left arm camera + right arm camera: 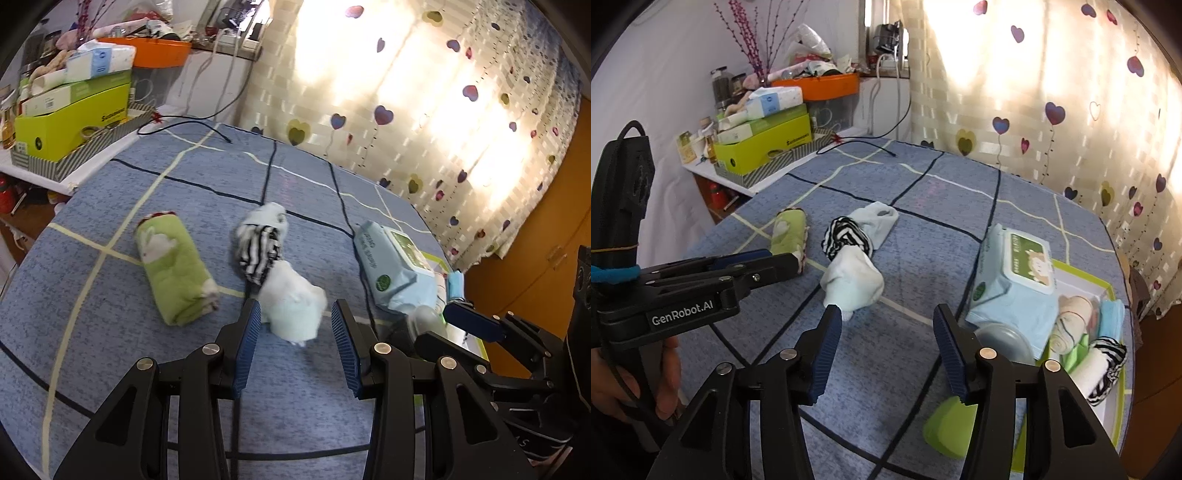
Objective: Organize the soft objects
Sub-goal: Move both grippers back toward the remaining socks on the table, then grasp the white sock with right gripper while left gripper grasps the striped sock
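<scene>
Now | left tool [293,314] open | right tool [884,317] open, empty | left tool's body [683,314] reads "GenRobot.AI"

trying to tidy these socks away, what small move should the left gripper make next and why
Probably ease the left gripper forward and down over the pale blue-white rolled sock. Its jaws stand open with that sock's near end between the tips, unpinched, and the right gripper is open and empty beside it.

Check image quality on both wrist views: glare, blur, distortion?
Left wrist: curtain blown out by backlight; pale sock motion-smeared; bedspread lines bow from fisheye. Right wrist: same curtain glare, wipes pack sharp, dark vignette corners.
</scene>
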`<state>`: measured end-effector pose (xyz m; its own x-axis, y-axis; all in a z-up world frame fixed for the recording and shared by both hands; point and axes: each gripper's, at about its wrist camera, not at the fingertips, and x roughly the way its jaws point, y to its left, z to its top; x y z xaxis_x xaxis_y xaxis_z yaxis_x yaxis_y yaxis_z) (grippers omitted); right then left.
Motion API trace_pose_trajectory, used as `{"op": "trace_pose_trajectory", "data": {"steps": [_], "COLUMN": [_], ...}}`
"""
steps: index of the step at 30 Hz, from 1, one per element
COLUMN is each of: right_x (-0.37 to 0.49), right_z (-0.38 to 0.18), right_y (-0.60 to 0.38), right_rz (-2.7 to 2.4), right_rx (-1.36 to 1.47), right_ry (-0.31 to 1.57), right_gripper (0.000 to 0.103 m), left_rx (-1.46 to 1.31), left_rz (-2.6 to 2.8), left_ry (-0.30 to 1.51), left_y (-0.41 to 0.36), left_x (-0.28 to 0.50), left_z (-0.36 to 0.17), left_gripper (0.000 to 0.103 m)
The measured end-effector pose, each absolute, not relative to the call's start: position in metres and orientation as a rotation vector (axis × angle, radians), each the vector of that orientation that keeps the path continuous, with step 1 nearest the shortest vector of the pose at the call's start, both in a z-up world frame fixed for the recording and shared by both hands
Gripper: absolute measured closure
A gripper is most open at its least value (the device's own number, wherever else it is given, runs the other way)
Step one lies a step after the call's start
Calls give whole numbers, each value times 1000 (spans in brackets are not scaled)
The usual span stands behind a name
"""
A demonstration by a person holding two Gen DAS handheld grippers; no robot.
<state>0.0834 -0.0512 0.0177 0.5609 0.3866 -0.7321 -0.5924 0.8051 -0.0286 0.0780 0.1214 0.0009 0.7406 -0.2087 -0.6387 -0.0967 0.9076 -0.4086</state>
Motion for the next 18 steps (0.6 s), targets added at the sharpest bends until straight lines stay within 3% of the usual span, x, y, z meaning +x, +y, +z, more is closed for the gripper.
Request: {"op": "trace_pose_trajectory", "data": {"steps": [12,15,18], "right_x": [107,113,121], "right_z": [-15,-22,-29], "right_y": [-8,2,10], "right_rz": [647,648,630], "right_rx": [-271,-266,-267], "right_ry": [876,896,910], "right_gripper": [50,44,42], "left_rx": [-471,-476,-489], "left_rz": [58,74,91], "left_ry": [746,754,765], "left_y": [168,177,185], "left_x": [83,87,93], "left_z": [-15,-20,-28], "left_gripper": [61,61,51]}}
